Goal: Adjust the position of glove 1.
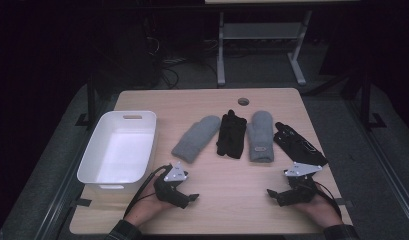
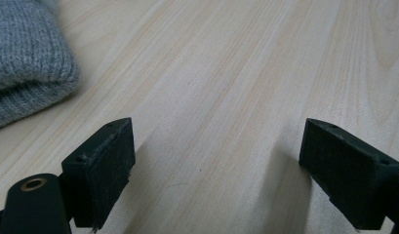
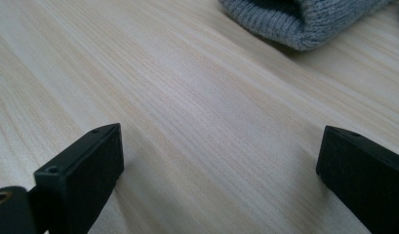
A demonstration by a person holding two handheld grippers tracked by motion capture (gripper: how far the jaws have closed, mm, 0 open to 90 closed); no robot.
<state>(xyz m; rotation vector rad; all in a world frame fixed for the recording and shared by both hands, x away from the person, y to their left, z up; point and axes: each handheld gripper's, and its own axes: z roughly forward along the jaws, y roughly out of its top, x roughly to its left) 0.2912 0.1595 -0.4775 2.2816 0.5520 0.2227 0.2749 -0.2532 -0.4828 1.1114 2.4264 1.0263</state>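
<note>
Nothing has been picked up yet; both hands rest at the near edge of the pale wooden bench [image 1: 212, 200], so this looks like the very start of sorting the gloves.

Taking the white plastic bin [image 1: 119, 150] as the landmark: just to its right lies a grey knitted mitten [image 1: 196, 138], slanted, then a black fabric glove [image 1: 231, 134], then a second grey knitted mitten [image 1: 260, 136] with a small label, and farthest from the bin a second black glove [image 1: 298, 144].

The left gripper [image 1: 191, 197] sits just in front of the bin's near right corner, its jaws spread wide with only bare wood between them. The right gripper [image 1: 272, 194] sits well to the bin's right, likewise gaping and holding nothing.

I'd judge the next move is a reach forward: the left gripper to the cuff of the mitten nearest the bin, tilting down so one jaw slides under the knit before closing.
</note>
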